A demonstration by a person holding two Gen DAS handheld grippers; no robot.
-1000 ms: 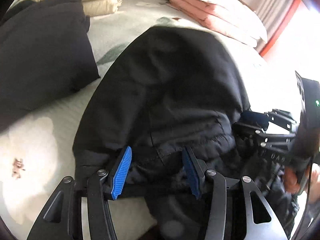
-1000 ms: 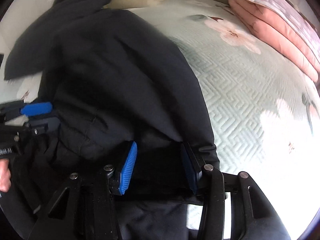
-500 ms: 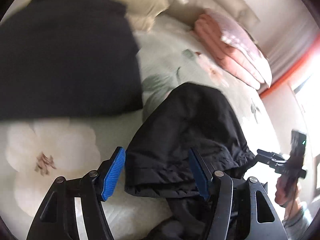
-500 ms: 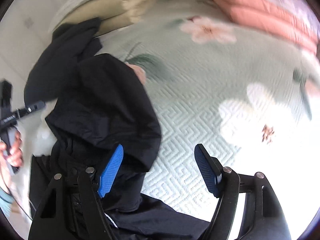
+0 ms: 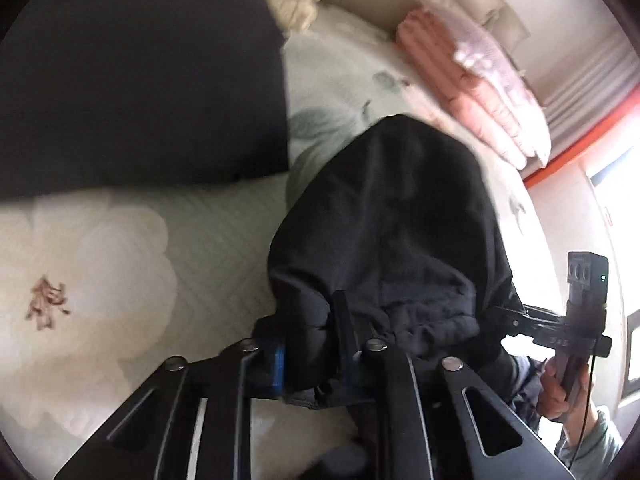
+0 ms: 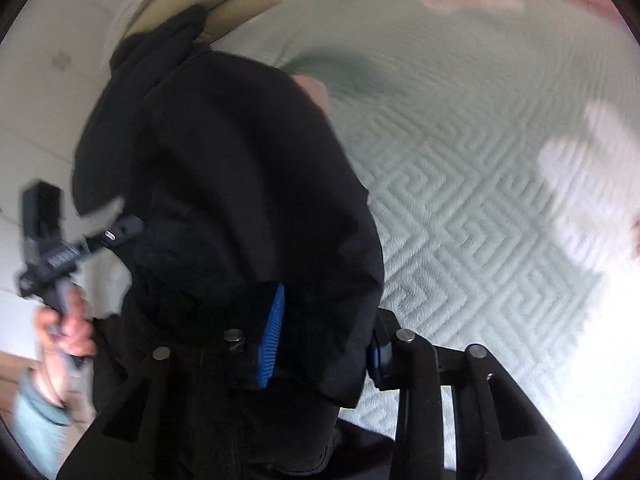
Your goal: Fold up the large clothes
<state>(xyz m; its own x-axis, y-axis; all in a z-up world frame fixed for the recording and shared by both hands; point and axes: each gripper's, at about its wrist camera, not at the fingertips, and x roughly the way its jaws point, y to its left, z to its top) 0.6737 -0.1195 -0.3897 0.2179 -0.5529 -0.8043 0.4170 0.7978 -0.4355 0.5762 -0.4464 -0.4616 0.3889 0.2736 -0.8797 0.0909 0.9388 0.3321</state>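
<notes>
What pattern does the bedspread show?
Pale green bedspread, raised maze-like quilting, large flowers; clearest in right wrist view.

The jacket (image 5: 392, 232) is plain black, filling the centre of the left view and the left half of the right view. Both grippers are black with blue ribbed pads (image 6: 272, 336). The bedspread (image 6: 460, 208) is pale green, embossed with a maze-like key pattern and printed with large white flowers (image 5: 92, 264) that have brownish-red centres, plus grey-green leaves. At upper left of the left view lies another black cloth (image 5: 132, 80). Cream pillows (image 5: 308, 0) sit at the top, and salmon-pink folded bedding (image 5: 472, 96) at upper right. An orange-red strip (image 5: 592, 136) runs along the right edge.
</notes>
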